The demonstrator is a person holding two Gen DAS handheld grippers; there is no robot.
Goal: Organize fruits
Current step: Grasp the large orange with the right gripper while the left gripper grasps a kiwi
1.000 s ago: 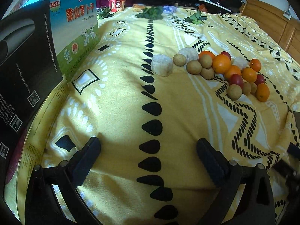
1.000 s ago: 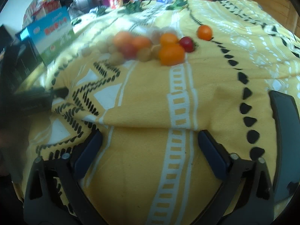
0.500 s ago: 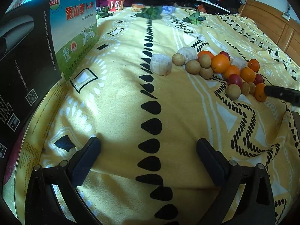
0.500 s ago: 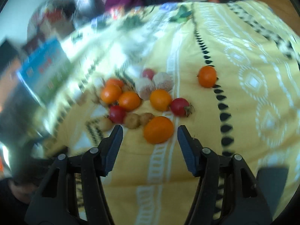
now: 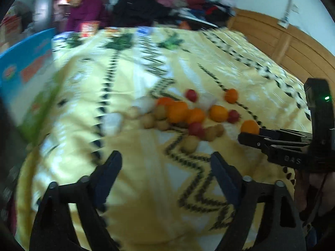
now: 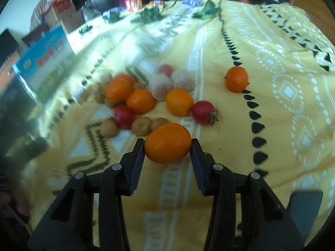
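A cluster of fruit lies on the yellow patterned bedspread (image 6: 282,125): several oranges, red fruits, small brown fruits and pale round ones. My right gripper (image 6: 168,144) has its fingers against both sides of the nearest orange (image 6: 168,142), which rests on the bed. A red fruit (image 6: 203,112) and another orange (image 6: 179,102) lie just behind it. One orange (image 6: 237,79) sits apart at the right. My left gripper (image 5: 166,165) is open and empty, short of the cluster (image 5: 184,115). The right gripper shows in the left wrist view (image 5: 251,139), at the same orange (image 5: 249,127).
A blue and green box (image 6: 45,58) and a black box (image 6: 12,102) stand at the bed's left side. Green leafy items (image 6: 149,13) lie at the far end. A wooden headboard (image 5: 282,44) is at the right. A person in purple (image 5: 83,10) sits beyond the bed.
My right gripper has moved forward and closed in around the nearest orange. My left gripper has swung right and forward toward the cluster, blurring its view.
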